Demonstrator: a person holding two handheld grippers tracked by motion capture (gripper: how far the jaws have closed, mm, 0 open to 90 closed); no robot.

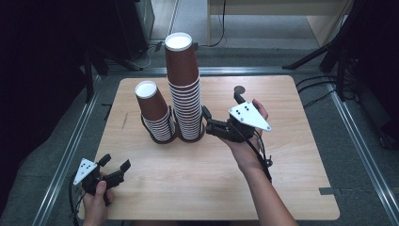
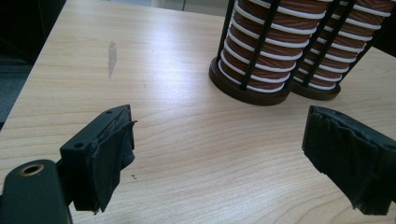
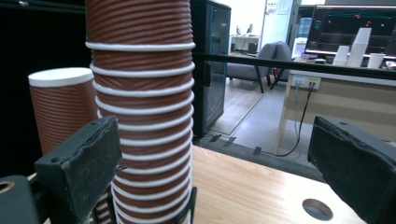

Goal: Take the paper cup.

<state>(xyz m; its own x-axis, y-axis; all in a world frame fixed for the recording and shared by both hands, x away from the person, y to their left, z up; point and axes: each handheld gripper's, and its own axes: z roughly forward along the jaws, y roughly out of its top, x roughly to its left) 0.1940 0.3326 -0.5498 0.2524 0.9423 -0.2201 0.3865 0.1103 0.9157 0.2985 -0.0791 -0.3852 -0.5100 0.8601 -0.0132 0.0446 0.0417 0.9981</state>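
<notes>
Two stacks of ribbed brown paper cups stand in a black wire holder [image 1: 162,138] on the wooden table [image 1: 291,188]: a tall stack [image 1: 183,84] and a shorter one [image 1: 155,113] to its left. My right gripper [image 1: 222,105] hovers just right of the tall stack, open, with nothing between its jaws. In the right gripper view its gripper [image 3: 215,158] has the tall stack [image 3: 140,93] right by its left jaw and the shorter stack [image 3: 60,107] beyond. My left gripper [image 1: 115,162] rests open near the table's front left corner. The left gripper [image 2: 219,140] faces the holder's base [image 2: 247,93].
A round cable hole [image 1: 240,88] lies in the table behind my right gripper, also seen as a hole [image 3: 317,209] in the right gripper view. A grey scuff [image 2: 112,56] marks the wood at the left. Metal rails and dark stands border the table.
</notes>
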